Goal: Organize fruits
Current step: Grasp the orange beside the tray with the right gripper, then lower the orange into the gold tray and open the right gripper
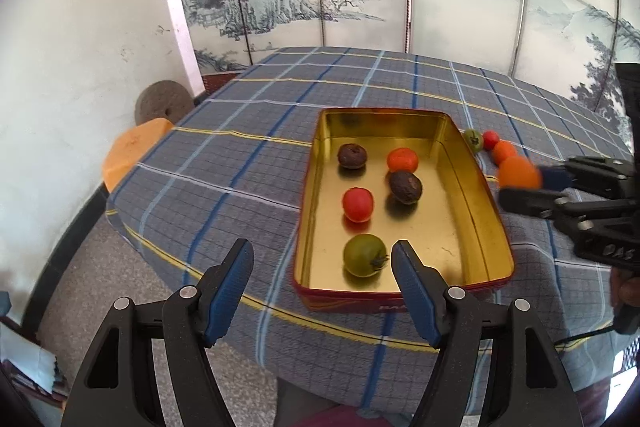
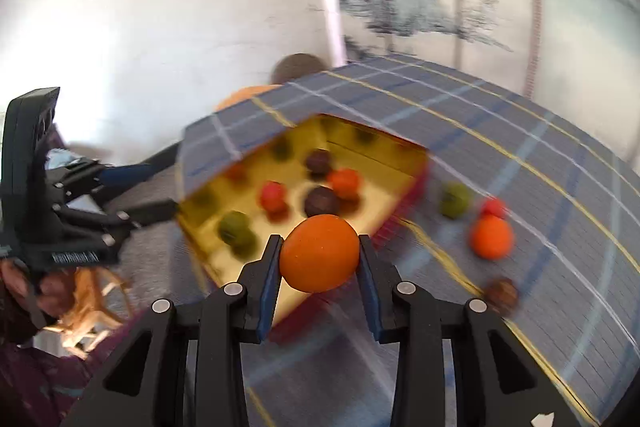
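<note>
The right tongs point(image 2: 320, 259) pinch an orange fruit point(image 2: 319, 253) between both blue pads, holding it in the air just outside the near right corner of the gold tin point(image 1: 468, 187). In the left wrist view the same fruit point(image 1: 519, 172) is blurred, and the right tongs point(image 1: 536, 183) are cut off by the frame edge.

The left tongs point(image 1: 322, 261) are spread wide and hold nothing; they hover over the near end of the tin, flanking a green fruit point(image 1: 365, 255) without touching it.

The tin stands on the checked desk point(image 1: 240, 163). Its contents:
- the green fruit, nearest;
- a red fruit point(image 1: 358, 204);
- two dark brown fruits point(image 1: 405, 187) point(image 1: 352, 155);
- an orange-red fruit point(image 1: 402, 159), touching the nearer brown one.

Reflections in the gold walls repeat these items in the right wrist view and are hard to separate from real fruit.

Loose on the desk, right of the tin:
- a green fruit point(image 2: 455, 200);
- a small red fruit point(image 2: 494, 207);
- an orange one point(image 2: 491, 237), touching the red;
- a brown fruit point(image 2: 502, 294), apart from them and visible only in the right wrist view.

The right wrist view is motion-blurred throughout, so surface detail there cannot be read. Lettering on the tin's red front wall is partly covered by the left finger.
</note>
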{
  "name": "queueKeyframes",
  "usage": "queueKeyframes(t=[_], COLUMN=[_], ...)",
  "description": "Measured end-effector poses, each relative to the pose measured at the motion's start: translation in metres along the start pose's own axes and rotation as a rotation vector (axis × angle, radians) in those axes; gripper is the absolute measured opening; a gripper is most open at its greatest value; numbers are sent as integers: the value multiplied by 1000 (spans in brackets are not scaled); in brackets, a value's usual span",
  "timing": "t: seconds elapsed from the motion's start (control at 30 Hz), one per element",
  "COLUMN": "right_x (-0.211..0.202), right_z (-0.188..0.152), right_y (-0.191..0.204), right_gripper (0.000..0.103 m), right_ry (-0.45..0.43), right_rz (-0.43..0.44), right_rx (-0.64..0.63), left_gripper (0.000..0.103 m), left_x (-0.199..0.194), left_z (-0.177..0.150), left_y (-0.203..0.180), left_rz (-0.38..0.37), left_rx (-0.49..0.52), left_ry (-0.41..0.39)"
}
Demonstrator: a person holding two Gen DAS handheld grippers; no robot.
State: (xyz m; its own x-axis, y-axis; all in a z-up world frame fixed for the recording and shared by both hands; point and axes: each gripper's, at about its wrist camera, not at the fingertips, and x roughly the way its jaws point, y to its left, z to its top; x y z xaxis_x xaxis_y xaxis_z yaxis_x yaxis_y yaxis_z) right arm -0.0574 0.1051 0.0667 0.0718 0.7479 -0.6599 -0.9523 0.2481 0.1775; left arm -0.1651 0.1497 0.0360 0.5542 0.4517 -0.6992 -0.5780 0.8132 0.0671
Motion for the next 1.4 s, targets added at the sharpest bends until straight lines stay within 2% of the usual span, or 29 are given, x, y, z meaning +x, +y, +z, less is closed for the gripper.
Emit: queueKeyframes(t=[0.17, 0.43, 0.7, 1.1, 1.23, 1.4], right_x=[37, 73, 84, 42, 18, -8], right_z=[9, 15, 18, 21, 7, -18], right_y=[19, 27, 25, 10, -12, -54], right_gripper=[34, 34, 36, 52, 64, 67], right_ry=[46, 109, 120, -22, -55, -54], right_rz=[47, 43, 31, 15, -43, -159], right_rx=[7, 15, 39, 82, 119, 177], left_gripper=[72, 73, 73, 73, 73, 73], left_x=[-1, 2, 6, 6, 6, 6], left_z=[-4, -10, -12, -13, -13, -12], left_y=[11, 21, 25, 20, 16, 10], left_rz=[27, 46, 50, 52, 54, 50], left_rx=[-7, -6, -9, 17, 30, 49], left_ry=[-8, -2, 7, 19, 18, 22])
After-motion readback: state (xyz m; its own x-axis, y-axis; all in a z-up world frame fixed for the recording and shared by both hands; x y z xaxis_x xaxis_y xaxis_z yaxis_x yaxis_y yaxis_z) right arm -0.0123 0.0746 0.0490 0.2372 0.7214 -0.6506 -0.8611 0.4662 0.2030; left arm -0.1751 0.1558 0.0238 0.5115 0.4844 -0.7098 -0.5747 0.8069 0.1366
